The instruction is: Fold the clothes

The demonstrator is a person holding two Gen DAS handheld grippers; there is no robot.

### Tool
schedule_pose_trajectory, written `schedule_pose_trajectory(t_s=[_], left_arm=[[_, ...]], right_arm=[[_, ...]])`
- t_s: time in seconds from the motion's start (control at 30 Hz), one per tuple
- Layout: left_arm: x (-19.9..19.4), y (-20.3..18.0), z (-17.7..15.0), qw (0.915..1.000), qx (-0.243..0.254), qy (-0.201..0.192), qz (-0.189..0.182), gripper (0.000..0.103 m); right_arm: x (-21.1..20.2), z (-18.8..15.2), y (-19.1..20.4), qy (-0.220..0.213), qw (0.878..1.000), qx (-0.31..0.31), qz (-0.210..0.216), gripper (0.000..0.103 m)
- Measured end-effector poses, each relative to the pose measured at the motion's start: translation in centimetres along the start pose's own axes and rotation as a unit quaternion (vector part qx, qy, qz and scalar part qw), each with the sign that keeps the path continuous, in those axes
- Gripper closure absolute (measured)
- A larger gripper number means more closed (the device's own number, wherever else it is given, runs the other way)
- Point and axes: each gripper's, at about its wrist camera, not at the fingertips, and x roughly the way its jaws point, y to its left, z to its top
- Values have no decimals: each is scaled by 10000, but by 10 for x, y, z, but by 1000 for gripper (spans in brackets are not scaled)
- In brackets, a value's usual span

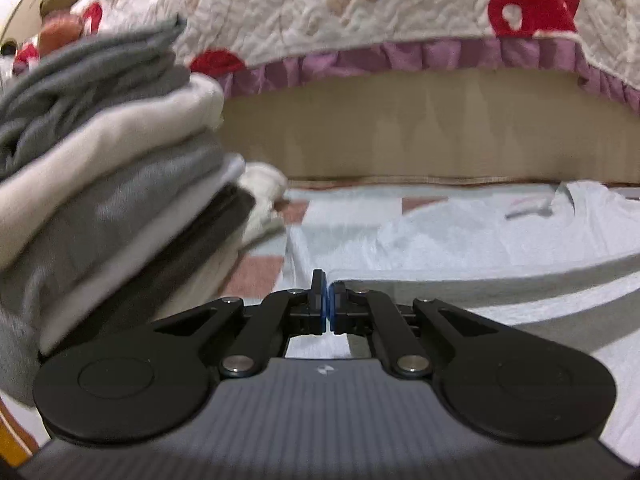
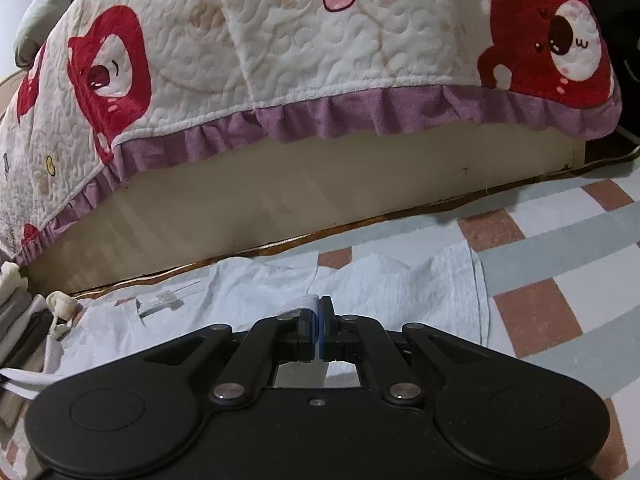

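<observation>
Checked mat [image 2: 560, 248] beside a quilt-draped bed [image 2: 320, 92]: I see the white T-shirt [image 2: 248, 292] lying flat. Right tongs [image 2: 319, 312] clamp its edge; left tongs [image 1: 327, 296] are together. Only the left view shows the folded stack [image 1: 120, 184].

Left wrist view: low, close over pale garment [image 1: 460, 236], facing bed quilt [image 1: 320, 12]; folded stack [image 1: 100, 184] left of gripper. Right wrist view: same facing, low. Shared: garment [image 2: 280, 280], quilt [image 2: 320, 60].
</observation>
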Motion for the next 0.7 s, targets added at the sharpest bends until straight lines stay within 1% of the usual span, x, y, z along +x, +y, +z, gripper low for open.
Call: schedule_pose_trajectory(t_s=[0.13,0.23,0.3,0.33,0.37,0.4,0.43,0.47,0.5,0.53,0.57,0.6,0.63,0.7], left_arm=[[11,-5,29,9995,168,-264,-25,101],[42,-10,54,9993,155,-326,34,101],[74,-20,67,9994,146,-308,29,101],[91,-25,72,9995,163,-263,21,96],[108,-31,74,9998,167,-117,86,84],[126,-34,74,9995,107,183,252,72],[135,-35,72,9982,5,460,392,49],[137,-35,67,9972,-150,637,373,46],[129,-34,57,9972,-358,626,201,47],[120,-34,47,9966,-551,614,33,46],[107,-36,35,9964,-597,595,-78,45],[95,-38,23,9962,-594,633,-109,45],[84,-38,12,9951,-569,805,-120,45],[73,-38,0,9873,-525,1485,-219,45]], right_arm=[[11,29,9,-24,9995,-327,-23,101],[30,61,16,-28,9981,-608,-51,101],[56,83,20,58,9971,-753,-119,101],[73,93,21,134,9969,-762,-146,100],[91,101,20,265,9974,-657,-139,96],[106,103,17,441,9976,-475,-241,92],[121,104,15,630,9967,-275,-432,70],[130,101,12,801,9947,-94,-645,55],[132,92,12,894,9932,11,-746,56],[130,82,12,940,9926,73,-759,56],[124,70,13,937,9929,37,-726,56],[115,57,16,920,9935,-80,-669,56],[104,44,18,897,9939,-149,-629,57],[75,19,17,749,9956,44,-558,57]])
